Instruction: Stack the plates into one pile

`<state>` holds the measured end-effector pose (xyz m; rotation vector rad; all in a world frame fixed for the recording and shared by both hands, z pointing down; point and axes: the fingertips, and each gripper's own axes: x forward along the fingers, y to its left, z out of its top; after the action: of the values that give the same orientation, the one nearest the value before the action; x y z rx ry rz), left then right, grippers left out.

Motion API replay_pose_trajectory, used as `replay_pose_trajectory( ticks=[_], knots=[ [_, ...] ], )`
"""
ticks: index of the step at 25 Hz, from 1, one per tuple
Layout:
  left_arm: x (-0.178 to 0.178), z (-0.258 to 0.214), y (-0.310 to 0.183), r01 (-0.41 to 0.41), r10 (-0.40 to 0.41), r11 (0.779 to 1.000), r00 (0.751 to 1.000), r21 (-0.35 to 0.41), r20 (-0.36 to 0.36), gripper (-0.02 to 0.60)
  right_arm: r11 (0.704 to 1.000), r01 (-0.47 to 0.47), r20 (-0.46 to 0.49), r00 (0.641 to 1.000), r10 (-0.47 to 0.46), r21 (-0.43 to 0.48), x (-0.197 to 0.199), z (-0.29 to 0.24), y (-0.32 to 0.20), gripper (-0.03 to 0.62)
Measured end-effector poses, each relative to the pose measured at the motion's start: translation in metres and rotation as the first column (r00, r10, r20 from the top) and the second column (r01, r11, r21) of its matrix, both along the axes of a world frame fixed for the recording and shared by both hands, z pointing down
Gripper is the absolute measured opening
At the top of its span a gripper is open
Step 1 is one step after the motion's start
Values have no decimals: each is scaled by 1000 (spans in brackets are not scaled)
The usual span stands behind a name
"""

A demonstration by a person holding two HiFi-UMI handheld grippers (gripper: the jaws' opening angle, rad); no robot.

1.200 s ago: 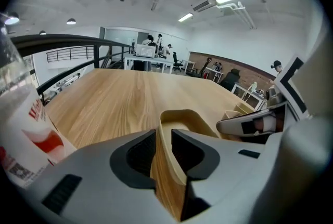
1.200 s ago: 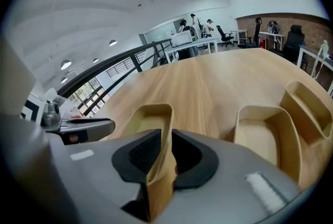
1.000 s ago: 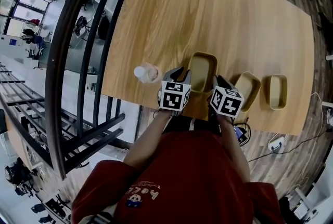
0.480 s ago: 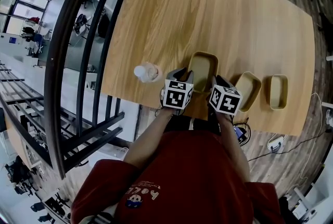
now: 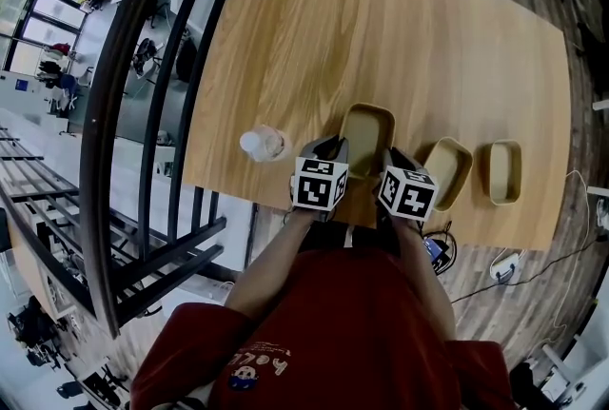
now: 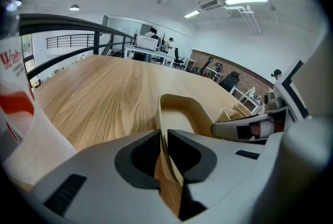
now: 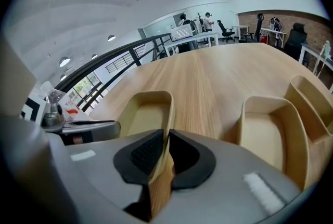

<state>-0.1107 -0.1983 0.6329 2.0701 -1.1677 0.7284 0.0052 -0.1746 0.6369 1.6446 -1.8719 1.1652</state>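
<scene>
**Left tool (image 6: 164, 137) and right tool (image 7: 165, 141) clamp one plate (image 5: 367, 134)**

The left tool's jaws have just narrowed and pinch the plate's left wall. The right tool's jaws have also just closed in and pinch its right wall. The plate sits by the table's (image 5: 381, 28) near edge. A second plate (image 5: 447, 172) and a third plate (image 5: 504, 172) lie toward the near right corner.
</scene>
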Motion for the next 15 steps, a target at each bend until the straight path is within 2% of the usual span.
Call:
replay_pose_trajectory(
  ticks=[5,15],
  knots=[
    [7,-14,-5,-8,8,1000,1000,26,-15,37,999,-19,-17,1000,20,41,9,-14,-4,38],
    [38,-50,-9,-75,81,992,996,106,-49,32,987,-79,-27,996,83,140,40,-52,-5,32]
  ],
)
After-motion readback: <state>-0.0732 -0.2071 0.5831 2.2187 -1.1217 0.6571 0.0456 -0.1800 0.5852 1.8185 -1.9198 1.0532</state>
